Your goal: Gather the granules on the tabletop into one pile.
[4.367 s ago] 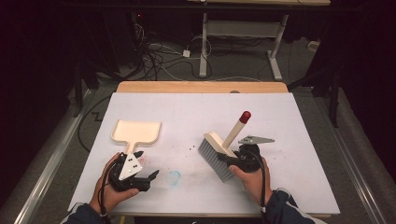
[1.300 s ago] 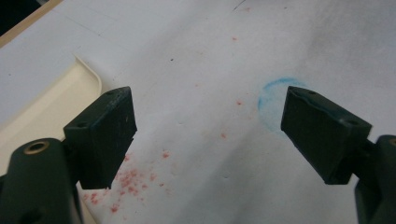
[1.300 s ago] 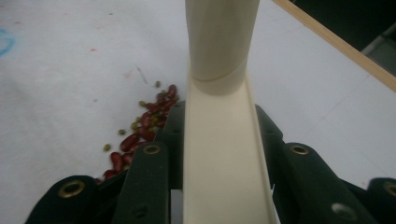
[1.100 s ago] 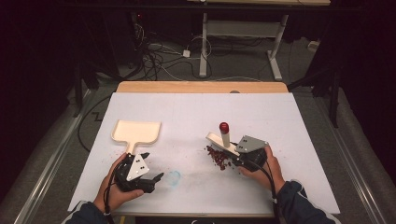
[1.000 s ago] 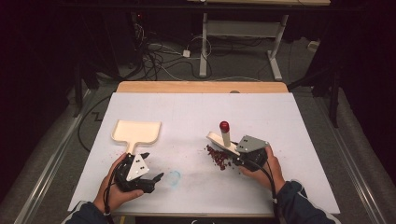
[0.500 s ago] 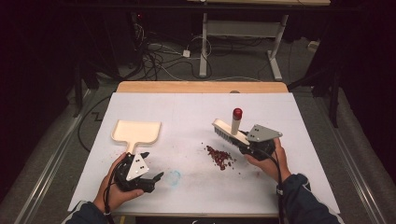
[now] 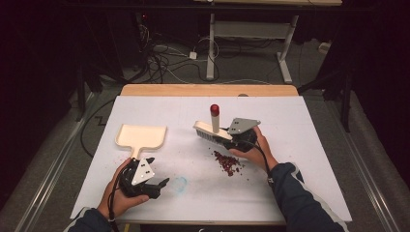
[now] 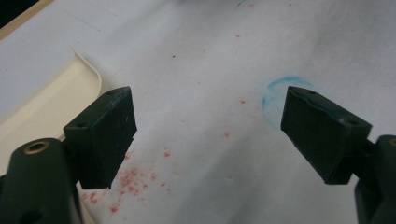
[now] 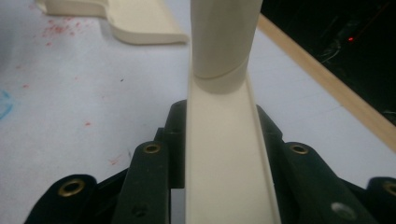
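In the high view the right hand-held gripper (image 7: 231, 137) is clamped on the brush (image 7: 212, 131), mid-frame just above the red crumbs (image 7: 227, 163), dustpan (image 7: 141, 137) empty at left – left gripper view: left hand-held gripper (image 8: 205, 135) gaping, dustpan (image 8: 42, 109) at its left – right gripper view: brush (image 9: 224, 116) pinched.

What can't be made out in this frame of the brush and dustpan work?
- Brush bristles: right gripper view, hidden under the brush back, which is clamped in the right gripper.
- Dustpan handle end: high view, covered by the left gripper and its grey plate.
- Red crumbs: high view, too small to tell what they are.
- Dustpan pan: left gripper view, cut off by the left edge.
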Action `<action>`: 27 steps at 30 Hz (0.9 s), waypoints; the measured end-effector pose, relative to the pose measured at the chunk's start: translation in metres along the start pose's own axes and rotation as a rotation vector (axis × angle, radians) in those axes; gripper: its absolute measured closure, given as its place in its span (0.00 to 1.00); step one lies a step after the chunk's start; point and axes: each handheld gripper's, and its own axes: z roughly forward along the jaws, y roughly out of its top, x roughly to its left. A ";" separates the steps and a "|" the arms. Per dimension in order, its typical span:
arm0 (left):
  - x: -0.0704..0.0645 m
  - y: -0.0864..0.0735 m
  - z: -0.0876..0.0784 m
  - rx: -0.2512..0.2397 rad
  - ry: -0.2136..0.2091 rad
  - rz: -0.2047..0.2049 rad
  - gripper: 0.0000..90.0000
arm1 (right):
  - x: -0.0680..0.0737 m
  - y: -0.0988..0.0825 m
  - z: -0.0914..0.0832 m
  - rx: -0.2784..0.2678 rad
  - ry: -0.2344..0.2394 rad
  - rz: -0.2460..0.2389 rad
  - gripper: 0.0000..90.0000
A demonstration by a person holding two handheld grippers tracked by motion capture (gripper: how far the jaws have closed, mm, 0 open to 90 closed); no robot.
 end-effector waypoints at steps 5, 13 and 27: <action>-0.001 0.000 0.000 0.000 -0.004 0.002 0.19 | 0.006 -0.005 0.004 0.021 0.081 -0.030 0.75; -0.002 0.000 0.001 0.012 -0.010 0.010 0.19 | 0.010 -0.022 -0.023 0.038 0.182 -0.114 0.74; -0.003 0.001 0.000 0.008 -0.006 0.014 0.19 | 0.003 -0.034 -0.055 0.041 0.093 -0.124 0.75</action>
